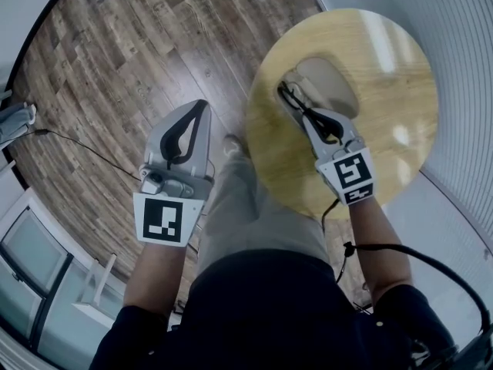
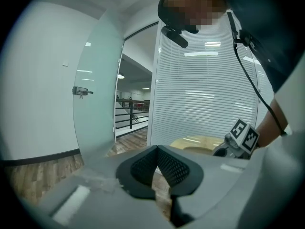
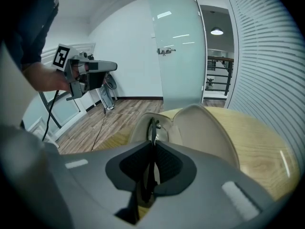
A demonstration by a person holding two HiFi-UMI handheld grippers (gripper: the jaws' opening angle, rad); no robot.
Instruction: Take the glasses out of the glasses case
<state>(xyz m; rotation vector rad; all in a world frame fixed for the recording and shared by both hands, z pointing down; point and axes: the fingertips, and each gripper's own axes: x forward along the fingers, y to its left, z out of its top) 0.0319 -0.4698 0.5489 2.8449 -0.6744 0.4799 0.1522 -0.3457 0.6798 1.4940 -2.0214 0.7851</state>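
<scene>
Pinched between the right gripper jaws: thin black-framed glasses, perhaps by a folded arm, inside the open beige oval glasses case on the round pale-wood tabletop. Well left of the case: left gripper, jaws together, empty.

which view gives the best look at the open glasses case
The right gripper view: the glasses case lies open straight ahead, lid and base both clear. The head view shows it from above, partly covered by the right hand-held gripper. The left gripper view gives only a distant, unclear sliver.
</scene>
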